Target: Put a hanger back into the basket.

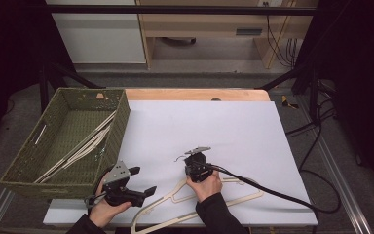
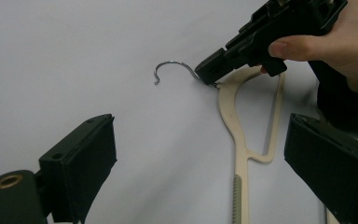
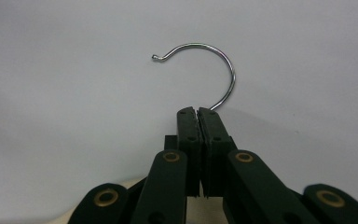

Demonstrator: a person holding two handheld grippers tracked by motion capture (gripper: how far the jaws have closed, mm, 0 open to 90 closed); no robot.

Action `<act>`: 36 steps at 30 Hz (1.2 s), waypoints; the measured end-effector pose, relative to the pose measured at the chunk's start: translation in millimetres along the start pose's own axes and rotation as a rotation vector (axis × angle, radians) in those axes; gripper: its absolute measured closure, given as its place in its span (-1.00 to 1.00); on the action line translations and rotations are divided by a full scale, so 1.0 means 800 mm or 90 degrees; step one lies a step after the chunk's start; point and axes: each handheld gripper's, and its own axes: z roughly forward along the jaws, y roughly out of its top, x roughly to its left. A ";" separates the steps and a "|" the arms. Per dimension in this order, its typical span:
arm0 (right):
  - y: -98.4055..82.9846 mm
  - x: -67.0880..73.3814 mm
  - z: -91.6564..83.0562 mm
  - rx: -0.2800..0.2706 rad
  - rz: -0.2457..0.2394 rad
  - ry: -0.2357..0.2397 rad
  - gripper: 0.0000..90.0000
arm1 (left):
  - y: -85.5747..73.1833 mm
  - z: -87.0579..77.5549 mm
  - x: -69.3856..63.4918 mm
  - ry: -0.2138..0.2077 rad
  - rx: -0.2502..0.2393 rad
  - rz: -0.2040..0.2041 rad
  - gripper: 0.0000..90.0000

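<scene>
Two grippers are at work low in the high view, and all the action is on the right one. The right gripper (image 1: pixel 196 161) sits just right of centre in the lower half of that frame, hand wrapped round its body, cable trailing off toward the lower right. Its jaws are pressed together, pad against pad, and the right gripper view makes it plain: they are clamped on the neck of the metal hook (image 3: pixel 204 65), right where the wire comes down to meet them, with the curve of the hook arching up into the middle of the frame. From the left gripper view, upper right, the same black tips bite at the base of that hook (image 2: pixel 173 69) where it joins the cream hanger (image 2: pixel 241 140).

And the hanger itself lies flat on the white bench (image 1: pixel 233 126), its hook near the centre of the high view and its pale arms (image 1: pixel 185 195) spreading down toward the bottom edge, one arm running under the right forearm.

Over to the left gripper (image 1: pixel 139 180), lower left of the high view, just beside the near corner of the green basket (image 1: pixel 58 183). Its jaws stand wide apart, nothing between them but bare bench, gripping nothing. More pale hangers (image 1: pixel 85 144) lie inside that basket at the left of the frame.
</scene>
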 end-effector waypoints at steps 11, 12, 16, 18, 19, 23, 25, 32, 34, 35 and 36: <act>0.001 -0.003 -0.020 -0.047 -0.003 0.023 0.98 | 0.014 0.048 -0.017 -0.046 0.080 0.009 -0.65; 0.001 -0.003 -0.022 -0.050 -0.004 0.028 0.98 | 0.016 0.055 -0.019 -0.055 0.088 0.007 -0.62; 0.002 -0.002 -0.029 -0.064 -0.009 0.028 0.98 | 0.022 0.082 -0.023 -0.081 0.121 0.006 -0.45; 0.002 -0.002 -0.031 -0.068 -0.010 0.031 0.98 | 0.023 0.093 -0.025 -0.085 0.133 0.010 -0.39; 0.002 -0.002 -0.032 -0.068 -0.011 0.031 0.98 | 0.024 0.099 -0.026 -0.092 0.139 0.008 -0.35; 0.001 -0.001 -0.037 -0.076 -0.015 0.034 0.98 | 0.024 0.110 -0.029 -0.107 0.157 0.008 -0.18; 0.002 0.000 -0.039 -0.078 -0.011 0.034 0.98 | 0.025 0.114 -0.029 -0.116 0.168 0.007 -0.05; 0.001 0.001 -0.045 -0.090 -0.015 0.042 0.98 | 0.024 0.123 -0.025 -0.149 0.192 -0.016 0.40; 0.001 0.002 -0.045 -0.091 -0.014 0.044 0.98 | 0.024 0.124 -0.026 -0.151 0.203 -0.017 0.53; 0.001 0.002 -0.046 -0.093 -0.016 0.047 0.98 | 0.023 0.124 -0.026 -0.151 0.204 -0.018 0.59; 0.000 0.002 -0.047 -0.095 -0.018 0.046 0.98 | 0.024 0.124 -0.026 -0.152 0.204 -0.021 0.60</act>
